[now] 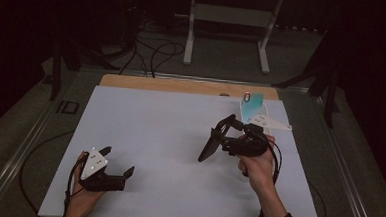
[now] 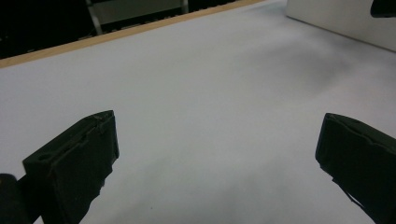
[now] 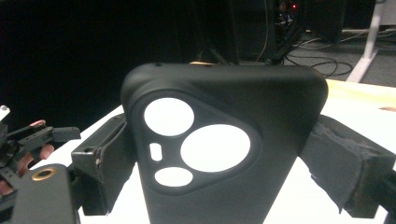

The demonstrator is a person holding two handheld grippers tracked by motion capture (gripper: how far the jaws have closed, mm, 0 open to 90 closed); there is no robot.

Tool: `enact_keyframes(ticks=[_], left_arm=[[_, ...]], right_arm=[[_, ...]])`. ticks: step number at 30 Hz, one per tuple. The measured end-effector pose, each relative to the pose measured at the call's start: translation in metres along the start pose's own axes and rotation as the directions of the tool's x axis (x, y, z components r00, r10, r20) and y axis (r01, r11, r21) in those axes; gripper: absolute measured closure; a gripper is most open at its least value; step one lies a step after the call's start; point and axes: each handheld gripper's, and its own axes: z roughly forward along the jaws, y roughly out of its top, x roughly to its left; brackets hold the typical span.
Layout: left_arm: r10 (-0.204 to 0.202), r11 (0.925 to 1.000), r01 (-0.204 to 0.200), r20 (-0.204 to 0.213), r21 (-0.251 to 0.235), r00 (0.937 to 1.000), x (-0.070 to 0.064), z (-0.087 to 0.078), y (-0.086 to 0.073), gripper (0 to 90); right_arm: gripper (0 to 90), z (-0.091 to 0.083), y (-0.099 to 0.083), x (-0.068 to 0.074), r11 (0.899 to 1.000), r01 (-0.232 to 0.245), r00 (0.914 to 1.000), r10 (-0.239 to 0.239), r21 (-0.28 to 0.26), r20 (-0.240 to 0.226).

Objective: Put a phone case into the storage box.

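Note:
My right gripper (image 1: 220, 134) is shut on a black phone case (image 1: 208, 148) and holds it above the right middle of the white table mat (image 1: 164, 137). In the right gripper view the case (image 3: 280, 107) stands upright between the two jaws, its camera cut-outs facing the lens, with the gripper (image 3: 219, 140) pressing on both of its sides. My left gripper (image 1: 118, 160) rests at the near left of the mat, jaws wide apart. Its own view shows the left gripper (image 2: 217, 126) open over bare mat, with nothing between the jaws.
A teal card-like item (image 1: 252, 103) stands on a white holder at the back right of the mat. A wooden strip (image 1: 182, 85) runs along the far edge. Cables and a white frame (image 1: 230, 20) lie on the floor beyond. A pale box (image 2: 345, 18) sits far off.

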Motion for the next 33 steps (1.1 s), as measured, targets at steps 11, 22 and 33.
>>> enact_keyframes(ticks=[11,22,33], left_arm=[[-0.018,0.9998,0.018,-0.015,-0.003,0.9997,0.002,0.0,-0.002,0.0],[-0.019,0.9998,0.019,-0.017,0.003,0.9997,0.002,0.001,-0.003,0.0],[-0.021,0.9998,0.021,-0.02,0.002,0.9996,0.002,0.001,-0.003,0.0]], right_arm=[[14.2,-0.002,0.011,-0.006,1.0,0.015,0.9992,-0.015,-0.009,0.037],[14.3,-0.005,0.026,-0.013,0.999,0.037,0.9958,-0.035,-0.022,0.085],[14.3,-0.005,0.039,-0.023,0.998,0.054,0.9886,-0.049,-0.028,0.142]])
